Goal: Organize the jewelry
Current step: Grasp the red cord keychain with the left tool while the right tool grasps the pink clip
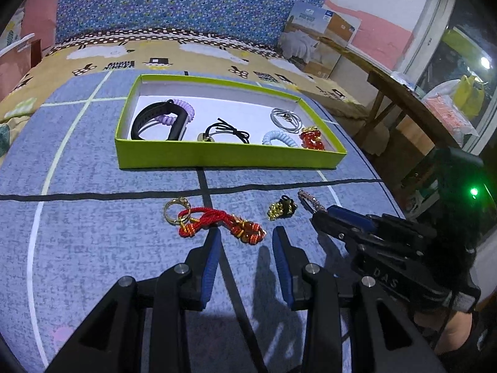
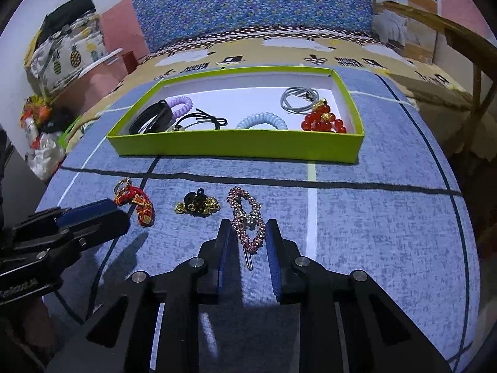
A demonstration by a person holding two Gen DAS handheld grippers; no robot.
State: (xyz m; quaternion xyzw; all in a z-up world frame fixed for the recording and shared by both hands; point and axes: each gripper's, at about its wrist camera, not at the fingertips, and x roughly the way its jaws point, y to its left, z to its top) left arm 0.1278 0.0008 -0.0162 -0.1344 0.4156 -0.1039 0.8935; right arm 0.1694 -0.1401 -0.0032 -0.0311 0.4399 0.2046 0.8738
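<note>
A green box (image 1: 230,155) (image 2: 236,147) on the blue mat holds a black band, purple and pale blue coil ties, black and grey hair ties and a red bead bracelet. In front of it lie a red cord keychain (image 1: 217,220) (image 2: 136,202), a black tie with gold bells (image 1: 281,209) (image 2: 198,205) and a pink rhinestone hair clip (image 2: 248,217) (image 1: 310,200). My left gripper (image 1: 246,233) (image 2: 115,213) is open, its tips either side of the keychain's beaded end. My right gripper (image 2: 248,228) (image 1: 323,214) straddles the clip; a small gap shows at the left pad.
The mat (image 2: 372,217) ends in a curved edge at the right, with a wooden chair (image 1: 403,99) beyond it. A patterned bedspread and blue cushion lie behind the box. Bags are piled at the far left (image 2: 62,52).
</note>
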